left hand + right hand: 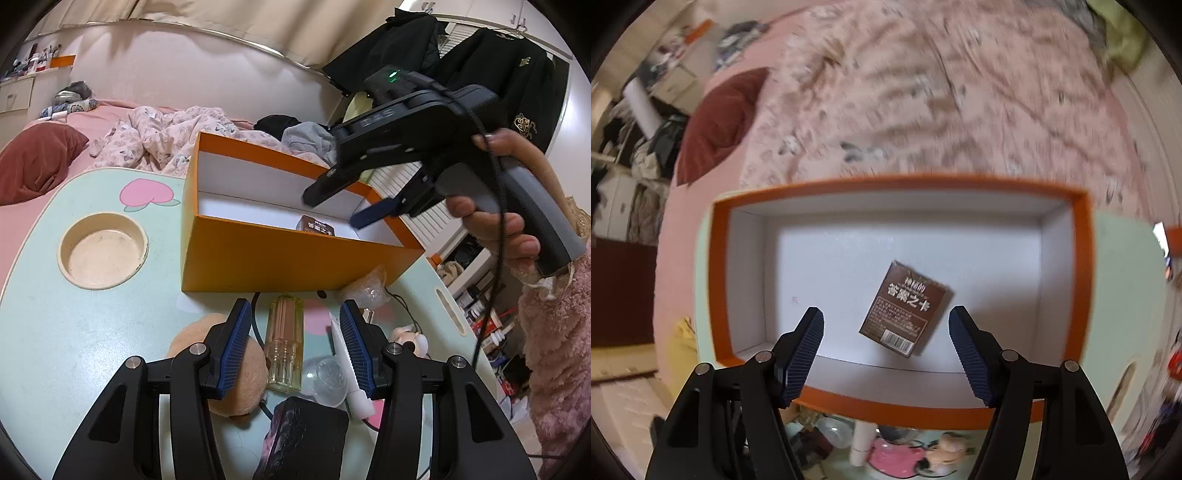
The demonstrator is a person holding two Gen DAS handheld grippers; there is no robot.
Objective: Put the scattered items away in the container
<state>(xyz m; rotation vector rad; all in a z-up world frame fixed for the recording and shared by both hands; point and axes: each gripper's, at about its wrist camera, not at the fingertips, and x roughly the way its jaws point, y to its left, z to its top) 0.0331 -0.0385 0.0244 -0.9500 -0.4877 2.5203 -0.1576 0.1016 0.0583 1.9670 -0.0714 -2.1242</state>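
Observation:
An orange box (288, 258) with a white inside stands on the mint table (74, 314). A brown card pack (905, 308) lies on the box floor; its top shows in the left wrist view (316, 227). My right gripper (886, 325) is open and empty above the box (718, 280); it also shows in the left wrist view (345, 205). My left gripper (295, 314) is open above a clear yellow bottle (285, 341). Beside it lie a tan plush toy (236, 373), a white tube (351, 373), a clear ball (328, 376) and a black block (306, 439).
A round cup recess (103, 251) sits in the table at the left. A crinkled plastic bag (365, 290), a black cable (402, 306) and a small doll (410, 338) lie at the right. A pink bed (110, 140) with a red pillow (37, 162) is behind.

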